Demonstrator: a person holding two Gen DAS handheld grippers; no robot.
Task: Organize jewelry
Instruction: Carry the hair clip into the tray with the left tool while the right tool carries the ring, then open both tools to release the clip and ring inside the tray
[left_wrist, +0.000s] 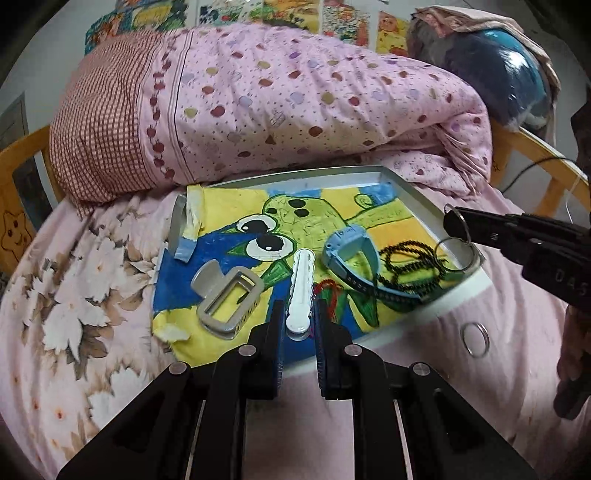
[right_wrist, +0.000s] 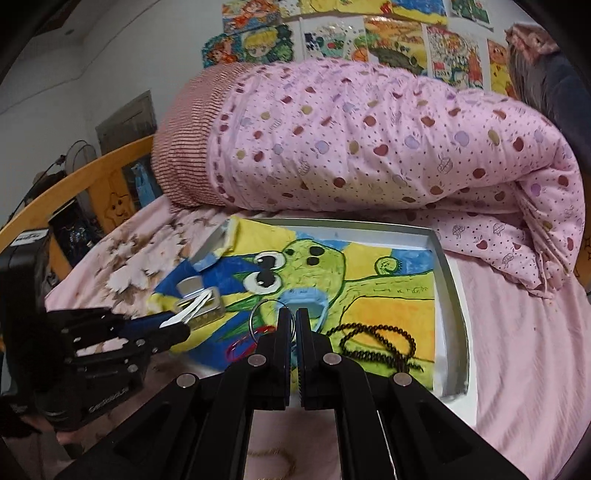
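Both grippers hold jewelry above a shallow metal tray (left_wrist: 413, 188) on a pink bed.

The left gripper (left_wrist: 299, 314) pinches the rounded end of a glossy white hair clip (left_wrist: 301, 288) with scalloped edges, its long body sticking out forward over the tray. The right gripper (right_wrist: 294, 321) is clamped tight on a thin clear ring (right_wrist: 258, 321), a smooth hoop standing out to the left of its black fingers. The tray, lined with a crayon drawing of a green creature, carries a matte grey rectangular claw clip (left_wrist: 227, 299), a pale blue watch (left_wrist: 351, 254) with a soft strap, a tangled string of small dark beads (left_wrist: 413, 266) and a red cord loop (right_wrist: 243, 345). Another clear ring (left_wrist: 475, 339) lies flat on the pink sheet (left_wrist: 517, 350), just outside the tray's near corner. A rolled, dotted pink quilt (left_wrist: 295, 103) lies behind.
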